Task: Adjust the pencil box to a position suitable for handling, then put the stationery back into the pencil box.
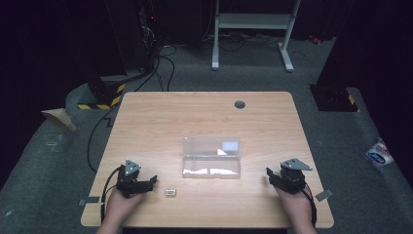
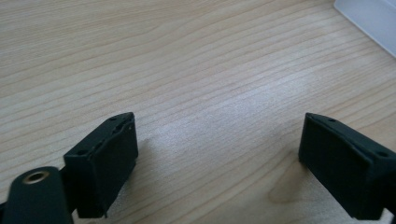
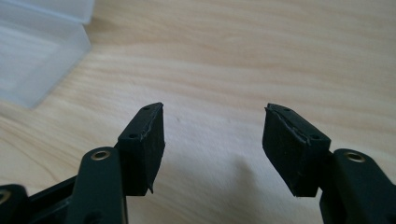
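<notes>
Both tools, left and right, rested open and empty on the wooden worktop flanking a clear, rigid, probably light and slippery plastic box, likeliest gripped by its walls.

- Clear plastic box, rectangular, sits flat mid-table betw. my two hands; white bits inside along its near wall, small white label at far right.
- Small pale block lies on wood near-left of box, apart from it.
</notes>
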The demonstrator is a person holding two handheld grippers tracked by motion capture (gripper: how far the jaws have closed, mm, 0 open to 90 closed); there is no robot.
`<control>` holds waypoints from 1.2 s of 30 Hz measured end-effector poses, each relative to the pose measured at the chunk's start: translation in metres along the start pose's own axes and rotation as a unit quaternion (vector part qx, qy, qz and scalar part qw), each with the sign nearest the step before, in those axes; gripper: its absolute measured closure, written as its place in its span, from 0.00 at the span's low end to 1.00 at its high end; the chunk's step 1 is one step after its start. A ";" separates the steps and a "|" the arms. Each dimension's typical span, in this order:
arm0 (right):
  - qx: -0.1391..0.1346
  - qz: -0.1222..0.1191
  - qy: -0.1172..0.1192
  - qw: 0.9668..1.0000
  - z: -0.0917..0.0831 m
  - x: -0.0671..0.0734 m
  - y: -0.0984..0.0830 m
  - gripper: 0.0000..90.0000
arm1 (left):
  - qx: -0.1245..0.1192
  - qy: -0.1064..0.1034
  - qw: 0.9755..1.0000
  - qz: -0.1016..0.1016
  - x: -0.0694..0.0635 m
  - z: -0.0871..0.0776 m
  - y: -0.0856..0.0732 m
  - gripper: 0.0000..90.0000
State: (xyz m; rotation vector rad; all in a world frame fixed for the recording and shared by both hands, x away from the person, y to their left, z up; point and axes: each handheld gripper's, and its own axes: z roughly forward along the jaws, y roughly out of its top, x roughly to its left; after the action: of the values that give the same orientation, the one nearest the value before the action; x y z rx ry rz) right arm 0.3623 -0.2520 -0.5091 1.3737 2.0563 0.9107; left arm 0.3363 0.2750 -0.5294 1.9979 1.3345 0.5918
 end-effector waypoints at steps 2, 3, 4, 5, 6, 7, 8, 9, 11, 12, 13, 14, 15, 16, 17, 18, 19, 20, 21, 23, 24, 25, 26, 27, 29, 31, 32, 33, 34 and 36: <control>0.012 0.002 -0.002 1.000 0.001 -0.003 -0.006 0.42 | -0.001 0.000 1.000 0.001 0.000 -0.001 -0.001 0.15; 0.015 0.004 -0.002 1.000 0.001 -0.005 -0.008 0.41 | -0.001 0.000 1.000 0.003 0.000 -0.001 -0.001 0.15; 0.018 0.006 -0.001 1.000 0.001 -0.006 -0.010 0.41 | -0.001 0.000 1.000 0.003 0.001 -0.001 -0.001 0.15; 0.019 0.011 -0.001 1.000 0.001 -0.007 -0.012 0.41 | -0.001 0.000 1.000 0.004 0.001 -0.001 -0.001 0.15; 0.018 0.015 -0.001 1.000 0.001 -0.007 -0.014 0.39 | -0.003 0.000 1.000 0.000 0.000 -0.001 -0.001 0.16; 0.021 0.021 0.001 1.000 0.002 -0.007 -0.016 0.37 | -0.006 -0.001 1.000 0.001 0.000 -0.002 -0.002 0.16; 0.022 0.021 0.003 1.000 0.002 -0.007 -0.017 0.37 | -0.005 0.002 1.000 0.006 -0.001 -0.002 -0.002 0.16; 0.023 0.023 0.002 0.999 0.002 -0.006 -0.017 0.37 | -0.005 0.005 1.000 0.011 -0.001 -0.003 -0.001 0.17; 0.023 0.017 0.000 1.000 0.002 -0.006 -0.017 0.36 | -0.001 0.009 1.000 0.019 -0.002 -0.005 -0.001 0.17; 0.023 0.017 0.001 1.000 0.002 -0.006 -0.017 0.36 | 0.001 0.007 1.000 0.022 -0.002 -0.006 0.000 0.17; 0.023 0.017 0.001 1.000 0.002 -0.006 -0.017 0.36 | -0.001 0.001 1.000 0.018 -0.002 -0.007 -0.001 0.17; 0.023 0.017 0.001 1.000 0.002 -0.006 -0.017 0.36 | -0.007 -0.006 1.000 0.015 -0.003 -0.010 0.000 0.17; 0.023 0.017 0.002 1.000 0.002 -0.006 -0.017 0.36 | -0.014 -0.012 1.000 0.016 -0.004 -0.013 0.001 0.17; 0.023 0.019 -0.001 1.000 0.002 -0.006 -0.017 0.36 | -0.024 -0.019 0.999 0.015 -0.006 -0.017 0.003 0.17; 0.024 0.023 -0.005 0.999 0.002 -0.006 -0.017 0.36 | -0.034 -0.023 0.999 0.016 -0.008 -0.021 0.004 0.18; 0.023 0.025 -0.007 0.999 0.002 -0.006 -0.017 0.36 | -0.040 -0.027 0.999 0.015 -0.009 -0.024 0.007 0.19; 0.022 0.026 -0.008 0.999 0.002 -0.005 -0.017 0.36 | -0.046 -0.031 0.998 0.014 -0.011 -0.026 0.008 0.19; 0.022 0.025 -0.009 0.999 0.002 -0.005 -0.017 0.36 | -0.050 -0.037 0.998 0.014 -0.013 -0.028 0.010 0.19; 0.022 0.025 -0.010 0.999 0.002 -0.005 -0.017 0.36 | -0.054 -0.040 0.998 0.017 -0.016 -0.029 0.012 0.19; 0.022 0.025 -0.010 0.999 0.002 -0.005 -0.017 0.36 | -0.066 -0.039 0.997 0.026 -0.022 -0.032 0.015 0.20; 0.022 0.028 -0.010 0.999 0.002 -0.005 -0.017 0.36 | -0.074 -0.042 0.996 0.029 -0.025 -0.033 0.014 0.21; 0.022 0.028 -0.010 0.999 0.002 -0.005 -0.017 0.37 | -0.075 -0.045 0.996 0.030 -0.027 -0.034 0.014 0.22; 0.022 0.028 -0.011 0.999 0.002 -0.005 -0.017 0.37 | -0.073 -0.051 0.995 0.032 -0.029 -0.034 0.013 0.22; 0.021 0.026 -0.011 0.999 0.002 -0.005 -0.017 0.37 | -0.072 -0.058 0.995 0.029 -0.031 -0.033 0.013 0.23; 0.023 0.026 -0.011 0.999 0.002 -0.005 -0.017 0.37 | -0.066 -0.071 0.995 0.024 -0.033 -0.032 0.011 0.24; 0.022 0.028 -0.011 0.999 0.002 -0.005 -0.017 0.37 | -0.062 -0.082 0.994 0.020 -0.033 -0.030 0.010 0.27; 0.022 0.029 -0.011 0.999 0.002 -0.005 -0.017 0.37 | -0.062 -0.084 0.994 0.019 -0.033 -0.029 0.010 0.27; 0.022 0.029 -0.011 0.999 0.002 -0.005 -0.017 0.37 | -0.063 -0.086 0.994 0.019 -0.034 -0.029 0.010 0.27; 0.022 0.028 -0.012 0.999 0.002 -0.005 -0.017 0.38 | -0.064 -0.089 0.994 0.020 -0.034 -0.029 0.011 0.27; 0.022 0.029 -0.012 0.999 0.003 -0.005 -0.017 0.38 | -0.069 -0.097 0.993 0.019 -0.035 -0.029 0.011 0.28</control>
State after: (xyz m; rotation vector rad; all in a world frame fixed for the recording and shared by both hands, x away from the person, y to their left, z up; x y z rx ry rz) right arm 0.3561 -0.2601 -0.5232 1.4667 2.0410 0.8730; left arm 0.3103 0.2472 -0.5019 1.9182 1.1127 0.4790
